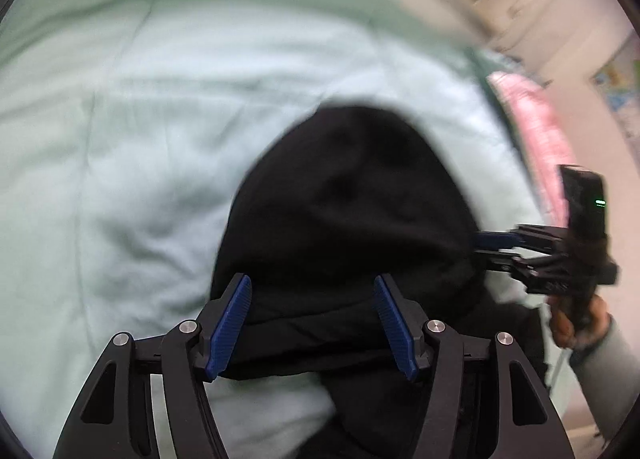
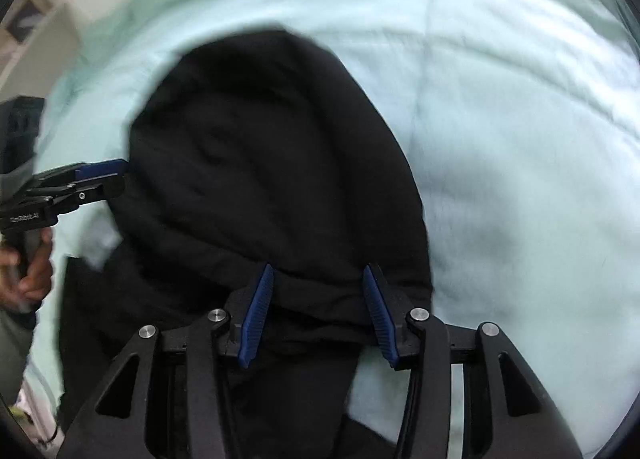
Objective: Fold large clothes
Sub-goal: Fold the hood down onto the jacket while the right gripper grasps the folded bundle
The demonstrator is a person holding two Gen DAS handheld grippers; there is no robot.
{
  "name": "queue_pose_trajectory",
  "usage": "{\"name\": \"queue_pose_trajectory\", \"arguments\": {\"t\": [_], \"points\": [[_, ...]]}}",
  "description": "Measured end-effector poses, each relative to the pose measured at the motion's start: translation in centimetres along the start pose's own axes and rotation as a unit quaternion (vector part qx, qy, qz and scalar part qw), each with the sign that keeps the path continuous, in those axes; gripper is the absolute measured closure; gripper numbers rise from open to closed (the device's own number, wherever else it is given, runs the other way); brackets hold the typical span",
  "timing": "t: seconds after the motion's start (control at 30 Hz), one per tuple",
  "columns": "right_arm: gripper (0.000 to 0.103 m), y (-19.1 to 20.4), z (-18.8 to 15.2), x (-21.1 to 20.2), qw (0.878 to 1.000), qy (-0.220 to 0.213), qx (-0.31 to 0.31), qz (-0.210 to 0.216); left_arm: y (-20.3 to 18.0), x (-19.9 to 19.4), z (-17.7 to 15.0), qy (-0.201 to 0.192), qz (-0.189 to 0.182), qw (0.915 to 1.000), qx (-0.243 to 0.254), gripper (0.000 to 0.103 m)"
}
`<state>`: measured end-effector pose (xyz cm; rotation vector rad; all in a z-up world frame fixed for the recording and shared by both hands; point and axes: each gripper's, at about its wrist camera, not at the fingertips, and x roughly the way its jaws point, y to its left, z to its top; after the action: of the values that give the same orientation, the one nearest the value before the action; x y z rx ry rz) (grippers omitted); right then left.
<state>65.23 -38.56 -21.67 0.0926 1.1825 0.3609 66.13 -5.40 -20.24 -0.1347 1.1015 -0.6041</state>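
A black hooded garment point(image 1: 352, 211) lies on a pale green bedspread point(image 1: 120, 139); its rounded hood points away from me. My left gripper point(image 1: 312, 291) is open, its blue pads straddling a thick folded edge of the garment. My right gripper point(image 2: 318, 279) is also open over the garment point(image 2: 260, 163) and straddles a folded edge. Each gripper shows in the other's view: the right one point(image 1: 480, 247) at the garment's right edge, the left one point(image 2: 120, 175) at its left edge. Both views are blurred.
The bedspread point(image 2: 520, 139) stretches wide around the garment. A pink cloth point(image 1: 536, 131) lies at the bed's right side by a wall. Pale furniture point(image 2: 36, 51) stands beyond the bed's far left corner.
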Motion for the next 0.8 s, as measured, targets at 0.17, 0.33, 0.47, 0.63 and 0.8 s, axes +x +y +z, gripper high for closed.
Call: {"name": "queue_pose_trajectory", "arguments": {"t": [0.17,0.33,0.47,0.63,0.8], "points": [[0.038,-0.4,4.6,-2.4,0.999,-0.04,-0.024,0.02,1.4,-0.9,4.9,-0.021,-0.024,0.9994,0.012,0.025],[0.038,-2.4,9.5,-0.1,0.998,-0.03,-0.013,0.047,3.0,4.0,8.7,0.04,-0.07,0.9968,-0.004,0.025],[0.038,-3.9,11.2,2.2,0.998,-0.013,-0.02,0.057,4.2,8.1,9.4,0.079,-0.094,0.9921,-0.023,0.025],[0.038,-3.6,12.3,6.4,0.996,0.018,-0.019,0.091,4.8,10.7,9.5,0.095,-0.15,0.9824,-0.059,0.037],[0.081,-0.3,11.3,5.5,0.993,0.005,-0.071,0.091,1.5,8.2,8.1,0.069,-0.134,0.9885,0.009,0.088]]}}
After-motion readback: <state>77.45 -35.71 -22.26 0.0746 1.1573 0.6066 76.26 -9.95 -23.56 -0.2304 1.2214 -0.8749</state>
